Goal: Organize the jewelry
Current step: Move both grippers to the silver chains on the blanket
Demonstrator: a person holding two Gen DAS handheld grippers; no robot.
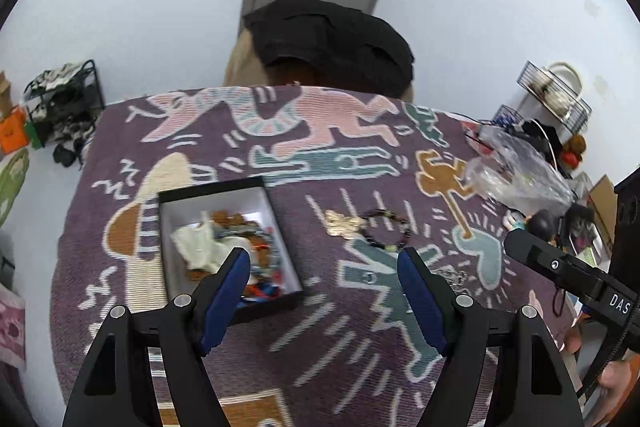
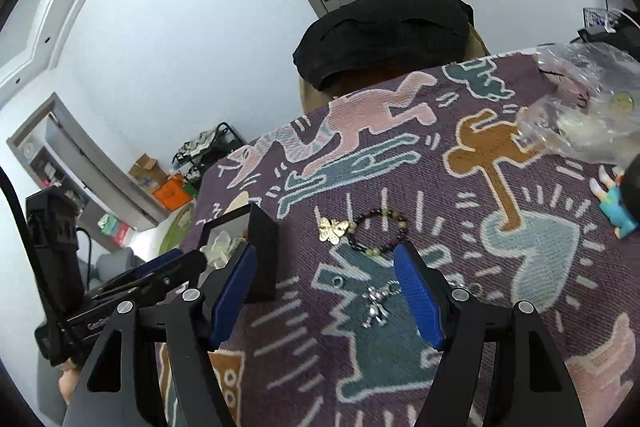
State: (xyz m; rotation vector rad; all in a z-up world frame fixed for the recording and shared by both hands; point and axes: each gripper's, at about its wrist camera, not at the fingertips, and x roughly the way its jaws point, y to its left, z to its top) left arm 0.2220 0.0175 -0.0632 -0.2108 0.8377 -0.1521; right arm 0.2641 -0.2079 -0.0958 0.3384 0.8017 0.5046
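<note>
Box sits left of centre in the left view, open to take jewelry. Bracelet, gold charm and silver charm lie loose on the counter, centre frame. Left tongs and right tongs both apart, empty; silver charm lies between the right ones, probably the next pick.

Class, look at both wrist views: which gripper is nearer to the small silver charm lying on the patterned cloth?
Right. The right gripper stands open with the silver charm lying between its fingers. The left gripper, also open, hovers off to the side, next to the jewelry box.
</note>
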